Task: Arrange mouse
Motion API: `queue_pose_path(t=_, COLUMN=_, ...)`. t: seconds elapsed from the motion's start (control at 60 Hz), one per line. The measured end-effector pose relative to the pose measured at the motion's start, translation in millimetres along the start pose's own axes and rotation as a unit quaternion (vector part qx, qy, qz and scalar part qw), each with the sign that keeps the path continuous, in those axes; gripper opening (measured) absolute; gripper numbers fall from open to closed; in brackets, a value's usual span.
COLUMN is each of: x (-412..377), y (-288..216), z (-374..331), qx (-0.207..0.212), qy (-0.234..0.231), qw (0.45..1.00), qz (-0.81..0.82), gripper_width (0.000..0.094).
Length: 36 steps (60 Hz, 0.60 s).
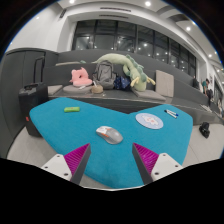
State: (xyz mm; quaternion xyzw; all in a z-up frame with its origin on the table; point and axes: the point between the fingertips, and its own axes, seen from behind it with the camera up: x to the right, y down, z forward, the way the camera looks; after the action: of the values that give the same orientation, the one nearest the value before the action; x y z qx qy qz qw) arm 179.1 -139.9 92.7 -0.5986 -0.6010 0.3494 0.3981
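A grey computer mouse (pixel 109 134) lies on a teal desk mat (pixel 60 122) that covers the table. My gripper (pixel 112 158) hovers just above the mat's near edge, and the mouse sits just ahead of the fingers, slightly left of their midline. The fingers (pixel 75 160) with their magenta pads stand wide apart with only bare mat between them. Nothing is held.
A round white disc (pixel 150 120) lies on the mat at the right, with a small white item (pixel 171 113) beyond it. A small yellow-green object (pixel 71 108) lies at the left. Plush toys (pixel 115 72) sit on a grey sofa behind the table. A black bin (pixel 28 98) stands at the left.
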Motion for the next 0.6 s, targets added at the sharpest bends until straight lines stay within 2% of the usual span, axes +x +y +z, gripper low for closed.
queue_pose_path(t=0.317, x=1.3, y=-6.3, z=39.9, qx=0.022, qy=-0.003, qw=1.0, qz=-0.019, gripper_width=0.0855)
queue_pose_path(t=0.467, x=9.4, y=-7.6, z=77.9, qx=0.014, qy=0.007, qw=1.0, qz=-0.024, gripper_width=0.0856)
queue_pose_path(t=0.6, x=14.5, y=-0.4, z=112.7, qx=-0.009, qy=0.02, qw=0.999, qz=-0.027, gripper_width=0.0857)
